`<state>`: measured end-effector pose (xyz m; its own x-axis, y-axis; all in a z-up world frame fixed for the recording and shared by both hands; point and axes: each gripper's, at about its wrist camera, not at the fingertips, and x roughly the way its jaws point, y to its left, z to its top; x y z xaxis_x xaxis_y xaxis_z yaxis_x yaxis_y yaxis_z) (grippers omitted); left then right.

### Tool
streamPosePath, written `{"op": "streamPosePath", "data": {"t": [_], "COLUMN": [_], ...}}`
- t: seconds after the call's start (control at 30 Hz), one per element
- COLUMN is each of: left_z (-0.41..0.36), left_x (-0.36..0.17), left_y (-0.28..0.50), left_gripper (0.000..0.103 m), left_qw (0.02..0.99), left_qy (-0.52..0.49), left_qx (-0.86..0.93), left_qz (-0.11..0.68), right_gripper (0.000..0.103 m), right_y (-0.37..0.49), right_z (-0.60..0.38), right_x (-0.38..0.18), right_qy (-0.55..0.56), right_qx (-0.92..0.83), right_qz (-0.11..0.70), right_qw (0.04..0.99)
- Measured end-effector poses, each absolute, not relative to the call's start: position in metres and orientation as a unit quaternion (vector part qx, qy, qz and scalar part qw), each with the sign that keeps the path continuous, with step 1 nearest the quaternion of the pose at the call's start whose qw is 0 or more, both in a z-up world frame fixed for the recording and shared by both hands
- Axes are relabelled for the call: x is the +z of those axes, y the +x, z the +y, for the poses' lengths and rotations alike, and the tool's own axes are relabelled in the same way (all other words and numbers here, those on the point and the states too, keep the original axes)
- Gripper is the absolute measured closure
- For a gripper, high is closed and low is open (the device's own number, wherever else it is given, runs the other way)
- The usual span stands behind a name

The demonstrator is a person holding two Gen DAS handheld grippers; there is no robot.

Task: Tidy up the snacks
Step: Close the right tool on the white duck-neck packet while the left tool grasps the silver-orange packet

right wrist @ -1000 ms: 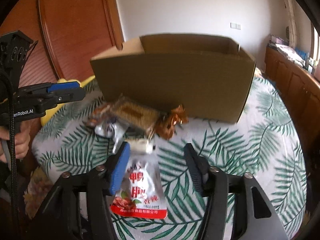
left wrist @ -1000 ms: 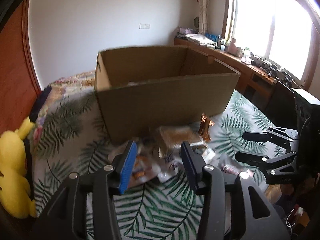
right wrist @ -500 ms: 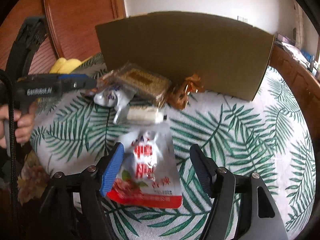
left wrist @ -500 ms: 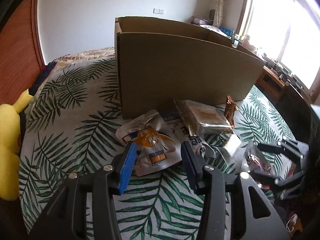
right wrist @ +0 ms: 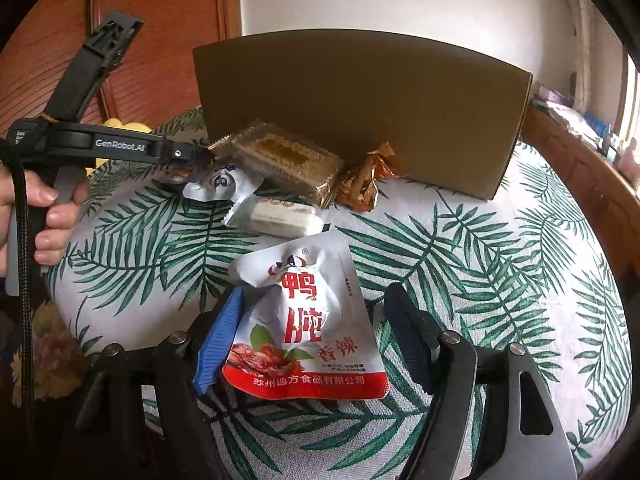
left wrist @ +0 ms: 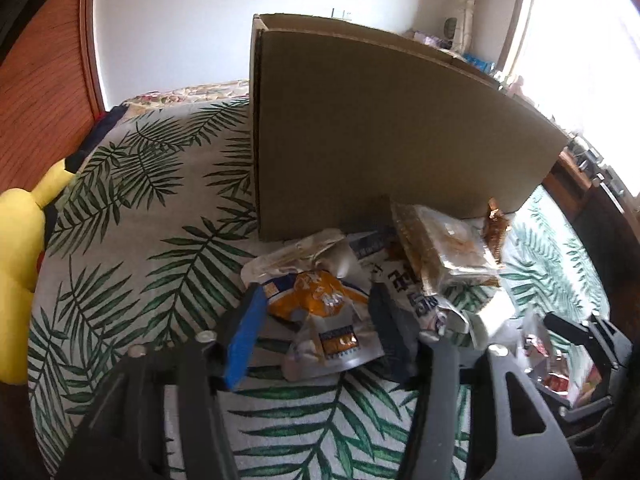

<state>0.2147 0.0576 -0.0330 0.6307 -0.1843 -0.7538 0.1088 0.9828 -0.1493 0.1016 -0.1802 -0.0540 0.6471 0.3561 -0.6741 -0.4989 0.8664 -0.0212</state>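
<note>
A brown cardboard box (left wrist: 400,132) stands on the leaf-print cloth; it also shows in the right wrist view (right wrist: 360,108). Snacks lie before it. My left gripper (left wrist: 316,320) is open, its fingers on either side of an orange and silver pouch (left wrist: 324,312). My right gripper (right wrist: 312,328) is open around a white and red duck snack pouch (right wrist: 304,320). A clear tray of brown cake (right wrist: 280,160), a gold-wrapped candy (right wrist: 364,180), a white bar (right wrist: 280,214) and a small blue and white packet (right wrist: 220,180) lie nearby.
A yellow plush toy (left wrist: 16,260) sits at the cloth's left edge. A wooden headboard (right wrist: 160,40) is behind. A wooden desk with clutter (left wrist: 580,160) stands under the window on the right.
Both grippers have come down and forward toward the snacks. The orange pouch now lies between the left fingers, and the duck pouch between the right fingers.
</note>
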Motion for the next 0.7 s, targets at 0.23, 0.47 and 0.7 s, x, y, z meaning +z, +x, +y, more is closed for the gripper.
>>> {"op": "streamPosePath", "data": {"t": [0.23,0.47,0.7], "left_z": [0.055,0.056,0.055], "left_x": [-0.041,-0.044,-0.045], "left_y": [0.218,0.22,0.22], "left_gripper": [0.03,0.026,0.02], "left_qw": [0.903,0.903,0.904], "left_qy": [-0.033,-0.034,-0.032], "left_qx": [-0.064,-0.059,-0.045], "left_qz": [0.424,0.424,0.425], "right_gripper": [0.029,0.029,0.029], "right_y": [0.097,0.097,0.098], "right_z": [-0.182,-0.182,-0.181], "right_x": [-0.056,-0.056,-0.056], "right_qy": [-0.097,-0.095,-0.095], "right_qx": [0.231,0.231,0.229], "right_qz": [0.333,0.331,0.331], "right_qw": [0.909,0.91,0.911]}}
